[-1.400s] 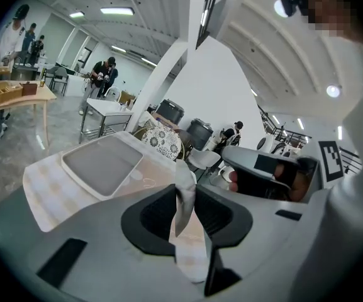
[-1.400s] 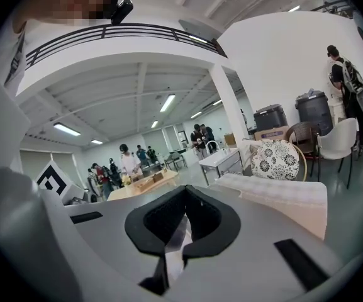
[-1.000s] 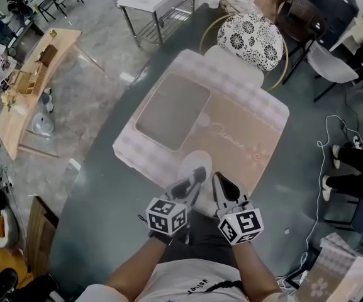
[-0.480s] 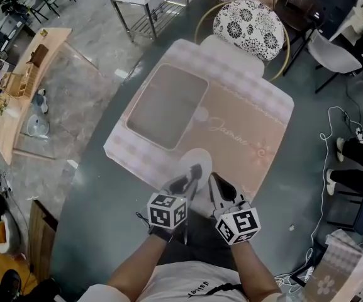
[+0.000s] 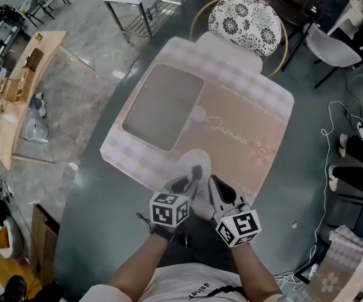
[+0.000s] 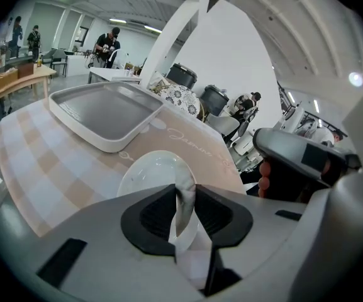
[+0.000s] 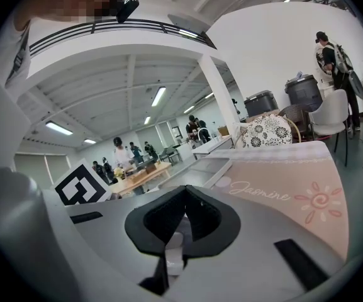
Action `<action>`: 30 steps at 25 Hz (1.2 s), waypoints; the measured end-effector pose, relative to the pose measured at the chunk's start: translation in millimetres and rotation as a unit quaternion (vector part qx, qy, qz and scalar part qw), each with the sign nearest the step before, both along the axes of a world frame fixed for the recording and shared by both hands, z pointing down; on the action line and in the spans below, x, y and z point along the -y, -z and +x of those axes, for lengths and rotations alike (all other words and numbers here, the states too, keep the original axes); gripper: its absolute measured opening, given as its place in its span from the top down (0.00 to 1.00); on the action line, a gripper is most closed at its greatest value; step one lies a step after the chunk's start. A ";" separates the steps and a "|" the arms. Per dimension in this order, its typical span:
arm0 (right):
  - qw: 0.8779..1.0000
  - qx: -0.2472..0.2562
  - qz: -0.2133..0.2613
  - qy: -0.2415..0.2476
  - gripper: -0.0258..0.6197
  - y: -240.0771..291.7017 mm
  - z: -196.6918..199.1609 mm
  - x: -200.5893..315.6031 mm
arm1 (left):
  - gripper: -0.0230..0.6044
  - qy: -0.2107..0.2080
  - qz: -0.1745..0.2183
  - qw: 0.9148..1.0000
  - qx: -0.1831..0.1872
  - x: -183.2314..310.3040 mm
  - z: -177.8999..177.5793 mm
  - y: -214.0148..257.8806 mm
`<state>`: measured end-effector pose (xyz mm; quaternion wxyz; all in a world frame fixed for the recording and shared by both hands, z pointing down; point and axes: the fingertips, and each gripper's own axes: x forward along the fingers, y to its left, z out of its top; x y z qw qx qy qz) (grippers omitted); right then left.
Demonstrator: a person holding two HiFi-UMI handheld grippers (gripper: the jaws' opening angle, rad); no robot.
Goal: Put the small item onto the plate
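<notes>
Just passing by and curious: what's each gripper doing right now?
Left gripper: closed on the white plate, gripping its near rim.
Right gripper: closed, nothing between its jaws.

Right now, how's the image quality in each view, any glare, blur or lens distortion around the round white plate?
Head view: evenly lit, slightly soft, no hard shadows; the round white plate nearly washes out against the pink checked mat. Left gripper view: strong fisheye bending, dark corners, close foreground blurred. Right gripper view: same fisheye, bright ceiling strip lights, mosaic patch at top left.
</notes>
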<state>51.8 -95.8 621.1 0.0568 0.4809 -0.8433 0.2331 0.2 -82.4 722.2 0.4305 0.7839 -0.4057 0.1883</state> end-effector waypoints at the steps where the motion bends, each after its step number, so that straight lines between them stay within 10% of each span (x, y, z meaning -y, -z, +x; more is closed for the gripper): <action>1: 1.000 0.001 -0.001 0.000 0.94 -1.0 0.2 0.3 | 0.82 0.000 -0.005 1.000 -0.001 -0.1 0.6 -2.4; 30: 0.998 0.015 -0.058 0.035 0.94 31.1 -5.9 -9.5 | 0.63 -0.012 -0.061 0.996 0.058 -3.2 -22.2 1.4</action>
